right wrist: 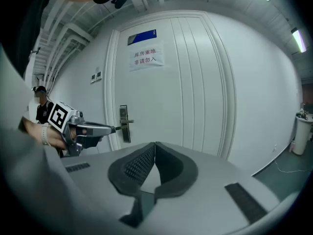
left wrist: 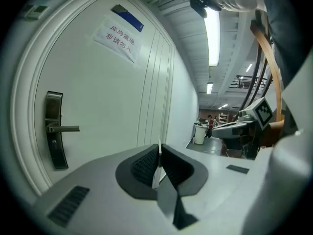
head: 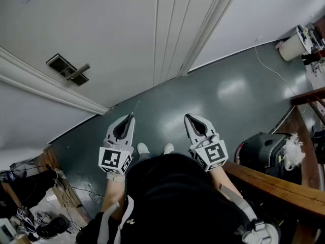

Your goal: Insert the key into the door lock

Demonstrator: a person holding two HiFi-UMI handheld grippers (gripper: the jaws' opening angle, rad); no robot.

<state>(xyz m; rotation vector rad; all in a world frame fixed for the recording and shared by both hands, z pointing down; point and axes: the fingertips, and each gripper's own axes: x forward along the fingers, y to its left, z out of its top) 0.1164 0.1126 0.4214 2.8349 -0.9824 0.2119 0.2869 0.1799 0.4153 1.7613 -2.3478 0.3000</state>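
Key (left wrist: 156, 173) clamped, left hand-held gripper (left wrist: 159, 148); door sign (left wrist: 117, 37): "库房重地 非请勿入".

Key (left wrist: 157, 166) in left gripper (head: 130, 118), lock (head: 68, 69) ahead-left

Head view looks steeply down; both gripper views face the door (right wrist: 186, 92).

The key (left wrist: 157, 168) showed only as a thin pale edge between the closed jaws of the left gripper (left wrist: 159, 151), its head and teeth hidden. The keyhole on the lock plate (left wrist: 54, 129) was too small to make out. In the head view the door (head: 127, 34) ran off the top edge, and the person's dark top (head: 177, 202) covered most of both shoes (head: 142, 148).
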